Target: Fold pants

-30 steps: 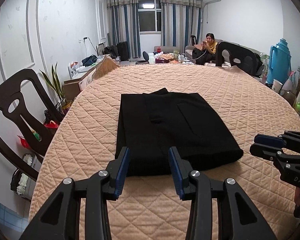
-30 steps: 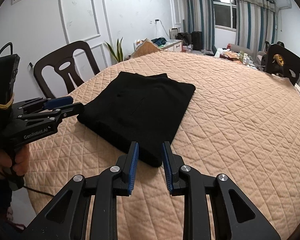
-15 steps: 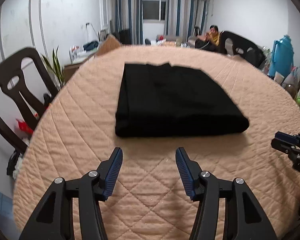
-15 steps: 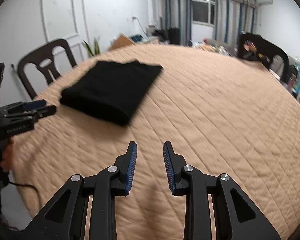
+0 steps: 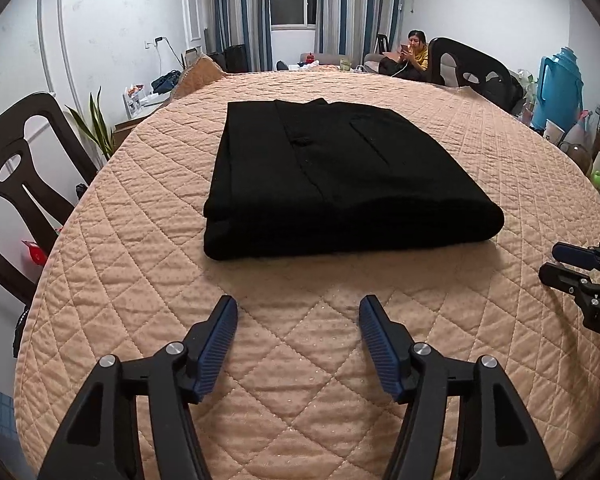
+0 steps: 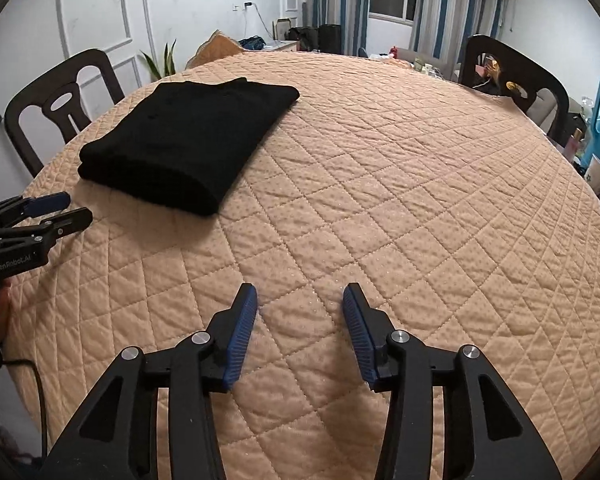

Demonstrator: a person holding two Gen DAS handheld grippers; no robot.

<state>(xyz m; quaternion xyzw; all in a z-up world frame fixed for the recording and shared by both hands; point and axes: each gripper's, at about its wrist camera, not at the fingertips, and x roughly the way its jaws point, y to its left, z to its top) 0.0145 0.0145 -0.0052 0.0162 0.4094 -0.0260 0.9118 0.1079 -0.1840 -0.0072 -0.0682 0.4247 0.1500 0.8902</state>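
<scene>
- Pants [image 5: 332, 176] lie as a compact black rectangle on the quilted peach cover of the round counter [image 5: 380, 320], layers stacked, with a thick rounded fold along the near edge.
- Judging by that tidy stack, the folding looks essentially done; at most a light squaring of the edges seems left.
- Left claw [image 5: 298, 340] hangs just short of the near fold, over bare quilt, with nothing between the blue pads; its jaws have just been opening and stand wide.
- Right claw [image 6: 300, 328] is further off, over open quilt to the right of the stack, and is likewise empty; its jaws have also just been opening and are spread apart.
- In the right wrist view the pants [image 6: 188, 136] sit up and to the left, near the counter's edge, with the left claw [image 6: 56, 210] just beside their near corner but not touching.
- Dark wooden chairs stand around the rim: one [image 5: 16, 184] at the left side, another [image 5: 472, 68] across the far side.
- A potted plant [image 5: 96, 128] stands behind the left chair, and a blue thermos jug [image 5: 560, 84] with small clutter is off to the right.
- A person [image 5: 412, 54] sits in the background, well away.
- Nothing lies on the quilt between either claw and the stack, so the way looks unobstructed.
</scene>
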